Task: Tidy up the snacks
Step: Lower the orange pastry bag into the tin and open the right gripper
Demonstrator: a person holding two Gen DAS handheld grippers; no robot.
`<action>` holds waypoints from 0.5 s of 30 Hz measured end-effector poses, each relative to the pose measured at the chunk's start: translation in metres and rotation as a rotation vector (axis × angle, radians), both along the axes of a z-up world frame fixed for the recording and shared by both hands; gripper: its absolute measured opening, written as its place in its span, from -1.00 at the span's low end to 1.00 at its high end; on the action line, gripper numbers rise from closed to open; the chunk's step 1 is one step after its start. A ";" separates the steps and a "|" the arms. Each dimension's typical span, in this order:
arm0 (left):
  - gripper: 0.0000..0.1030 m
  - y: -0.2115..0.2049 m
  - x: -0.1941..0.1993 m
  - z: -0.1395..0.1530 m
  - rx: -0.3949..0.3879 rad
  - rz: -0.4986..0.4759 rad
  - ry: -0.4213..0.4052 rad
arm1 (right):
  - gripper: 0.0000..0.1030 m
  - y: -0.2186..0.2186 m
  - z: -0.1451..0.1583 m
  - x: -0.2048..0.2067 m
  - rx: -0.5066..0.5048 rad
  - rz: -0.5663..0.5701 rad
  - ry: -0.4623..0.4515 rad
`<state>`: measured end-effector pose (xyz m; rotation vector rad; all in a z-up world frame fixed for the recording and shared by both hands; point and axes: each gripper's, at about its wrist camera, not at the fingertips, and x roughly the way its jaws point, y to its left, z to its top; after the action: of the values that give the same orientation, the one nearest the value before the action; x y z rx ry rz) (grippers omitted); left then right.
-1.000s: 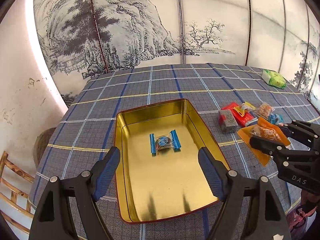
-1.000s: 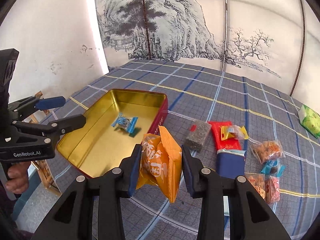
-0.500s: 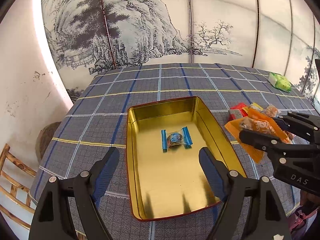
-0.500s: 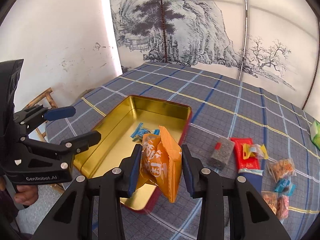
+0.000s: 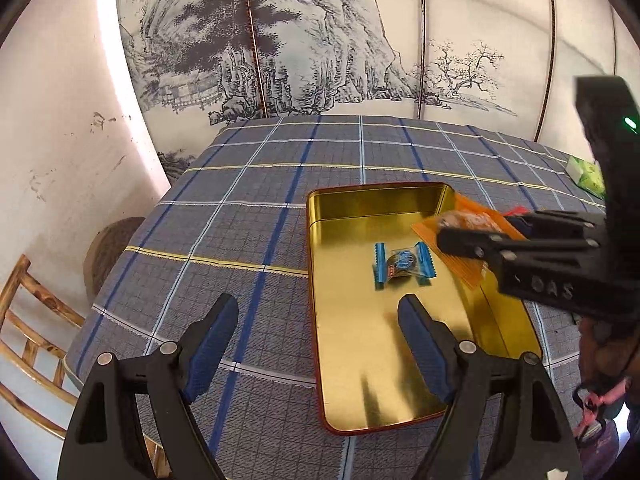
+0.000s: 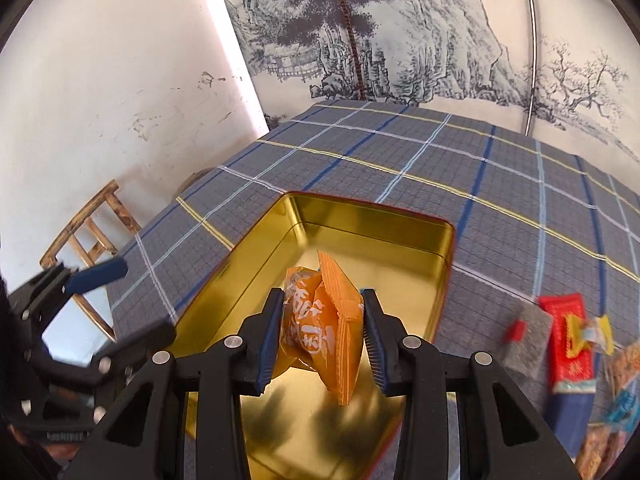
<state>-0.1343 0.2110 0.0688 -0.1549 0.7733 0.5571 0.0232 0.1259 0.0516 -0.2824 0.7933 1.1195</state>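
Since a second ago your right gripper has carried the orange packet from beside the snack pile over the rim of the tin, and it now hangs above the gold floor. That packet sits upright between the blue pads, pinched from both sides, its lower corner poking out below the jaws and its crimped top edge rising above them. Your right jaws are clamped on it. From the left wrist view the same packet shows over the tin's far right corner, just past the blue candy that lies flat on the tin floor. You hold the right gripper tilted downward, reaching in from the right side of the tin. Your left gripper has slid left, so the tin now lies under its right finger only; its jaws stand wide apart with nothing between them, hovering over the near edge of the tin and the checked cloth. Remaining snacks lie on the cloth to the right of the tin, blurred. A green packet sits apart at the far right.
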 end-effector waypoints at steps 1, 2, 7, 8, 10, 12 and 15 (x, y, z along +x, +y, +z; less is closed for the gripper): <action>0.53 0.000 0.000 0.000 0.001 0.001 0.001 | -0.24 0.009 -0.002 0.005 -0.004 0.004 0.017; 0.53 0.001 0.000 -0.001 0.001 0.002 0.001 | -0.24 0.017 -0.004 0.008 -0.009 0.007 0.034; 0.53 0.003 0.000 -0.003 -0.001 0.003 0.005 | -0.24 0.060 -0.016 0.025 -0.039 0.001 0.100; 0.53 0.003 0.000 -0.003 0.000 0.004 0.005 | -0.24 0.067 -0.019 0.029 -0.047 -0.004 0.113; 0.53 0.006 -0.001 -0.003 0.003 0.008 0.005 | -0.24 0.080 -0.025 0.035 -0.062 -0.015 0.137; 0.54 0.009 -0.002 -0.004 0.005 0.014 0.005 | -0.23 0.089 -0.029 0.038 -0.067 -0.023 0.146; 0.55 0.014 -0.002 -0.007 0.001 0.025 0.008 | -0.21 0.100 -0.033 0.040 -0.076 -0.023 0.158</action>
<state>-0.1363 0.2252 0.0621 -0.1617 0.7793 0.5822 0.0628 0.2255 0.0188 -0.2492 0.9783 1.1010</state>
